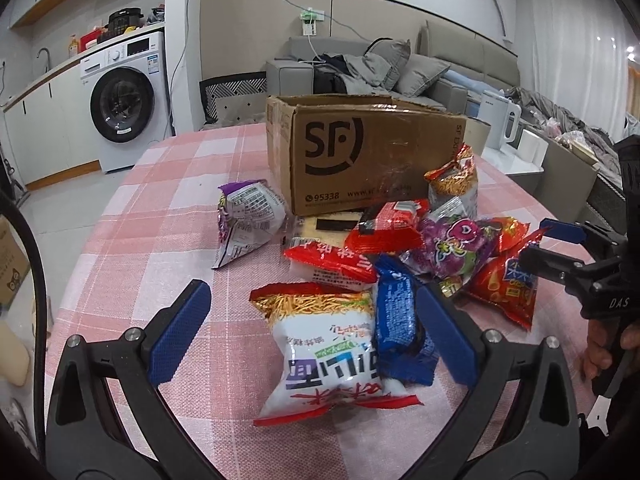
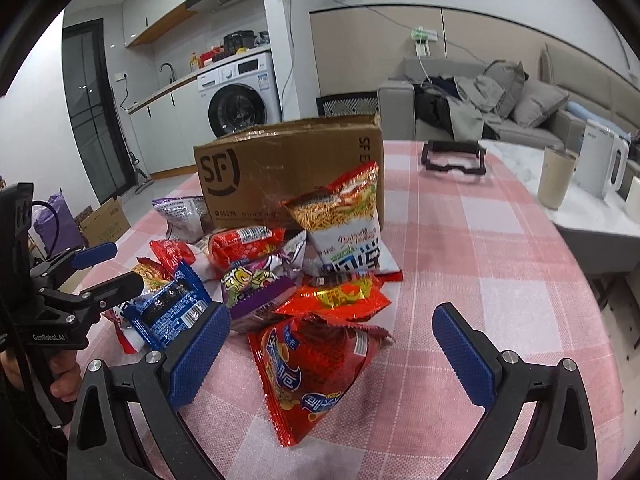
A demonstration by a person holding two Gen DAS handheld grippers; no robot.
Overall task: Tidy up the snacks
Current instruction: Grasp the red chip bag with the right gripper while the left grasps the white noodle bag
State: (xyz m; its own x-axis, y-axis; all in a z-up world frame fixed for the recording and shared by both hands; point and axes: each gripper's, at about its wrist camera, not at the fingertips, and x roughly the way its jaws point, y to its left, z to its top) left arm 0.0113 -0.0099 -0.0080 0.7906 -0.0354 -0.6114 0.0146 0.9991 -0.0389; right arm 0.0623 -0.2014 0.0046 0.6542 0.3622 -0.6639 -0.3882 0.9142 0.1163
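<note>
Centrally on the pink checked tablecloth [image 1: 168, 216] lies a heap of crinkly foil snack packets, pressed against the corrugated cardboard box [image 1: 360, 152] at twelve o'clock. From the left wrist, the left gripper [image 1: 316, 334] stands with jaws wide, its ribbed blue pads flanking a puffy white noodle-snack bag [image 1: 324, 352] and a glossy blue packet [image 1: 400, 320] at one o'clock of it. From the right wrist, the right gripper [image 2: 332, 352] also gapes wide over a red triangular packet [image 2: 316, 376]. A crumpled purple-and-silver bag [image 1: 248, 220] sits apart at ten o'clock of the heap in the left view.
</note>
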